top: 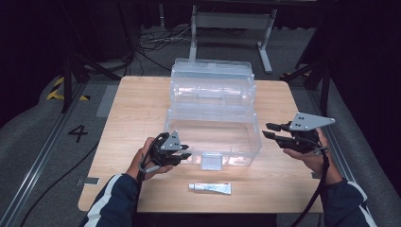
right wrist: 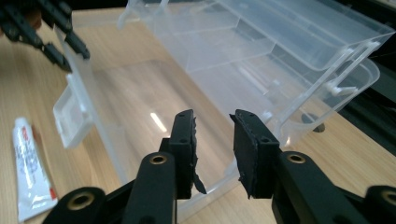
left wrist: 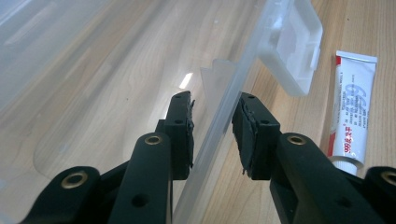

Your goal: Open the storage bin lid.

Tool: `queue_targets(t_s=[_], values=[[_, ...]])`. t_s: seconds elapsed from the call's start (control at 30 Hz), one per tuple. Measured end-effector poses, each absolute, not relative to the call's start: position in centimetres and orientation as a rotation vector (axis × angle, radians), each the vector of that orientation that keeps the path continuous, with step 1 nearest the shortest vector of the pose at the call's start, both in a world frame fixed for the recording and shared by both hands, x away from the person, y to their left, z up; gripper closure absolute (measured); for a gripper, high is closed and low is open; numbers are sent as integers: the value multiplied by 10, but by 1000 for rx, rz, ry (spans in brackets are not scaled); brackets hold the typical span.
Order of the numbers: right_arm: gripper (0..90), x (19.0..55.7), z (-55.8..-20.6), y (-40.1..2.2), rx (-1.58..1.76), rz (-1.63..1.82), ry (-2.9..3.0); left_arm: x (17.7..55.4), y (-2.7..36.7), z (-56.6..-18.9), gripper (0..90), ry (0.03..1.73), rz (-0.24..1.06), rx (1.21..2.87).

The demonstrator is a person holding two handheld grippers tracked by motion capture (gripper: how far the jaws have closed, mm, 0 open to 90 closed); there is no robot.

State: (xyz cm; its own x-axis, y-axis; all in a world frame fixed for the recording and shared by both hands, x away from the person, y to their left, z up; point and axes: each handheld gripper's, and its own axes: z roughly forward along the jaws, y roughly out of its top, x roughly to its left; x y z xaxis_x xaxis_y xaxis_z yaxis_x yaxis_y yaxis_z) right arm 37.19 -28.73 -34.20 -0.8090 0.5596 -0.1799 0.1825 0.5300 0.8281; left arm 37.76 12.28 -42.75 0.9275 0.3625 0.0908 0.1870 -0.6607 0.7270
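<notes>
Left hand-held gripper (left wrist: 212, 133) jaws astride front wall of clear plastic box (top: 213, 111), gaps on both sides; right hand-held gripper (right wrist: 212, 144) jaws apart, nothing between, just off box's right end; box mid-worktop (top: 132, 118), lid up; tube (top: 210, 188) lies near front edge

Left gripper (top: 185, 150) sits low in the left hand (top: 144, 163), forearm in from the bottom edge, jaws parted a little and pointing right. Right gripper (top: 269, 131) is carried in the right hand (top: 309, 153), jaws level, pointing left, standing apart with nothing between them.
</notes>
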Motion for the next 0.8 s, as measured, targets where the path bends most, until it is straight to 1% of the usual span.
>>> queue_targets(t_s=[0.07,0.27,0.4,0.47,0.57,0.63,0.77,0.8], values=[[678,368,-343,-287,604,1195,2363,376,123,-426,687,389,312,2310],[645,355,-348,-279,558,1180,2438,373,123,-424,682,386,321,2304],[625,348,-352,-268,509,1164,2486,369,125,-419,634,386,344,2296],[612,344,-352,-262,479,1157,2510,366,128,-416,599,396,350,2283],[598,338,-354,-252,432,1149,2554,361,131,-410,503,418,391,2280],[586,335,-356,-244,395,1120,2588,359,133,-406,451,423,387,2271],[570,330,-362,-229,332,1081,2641,352,137,-400,368,447,435,2268],[565,329,-364,-226,319,1061,2648,350,138,-399,365,458,452,2275]])
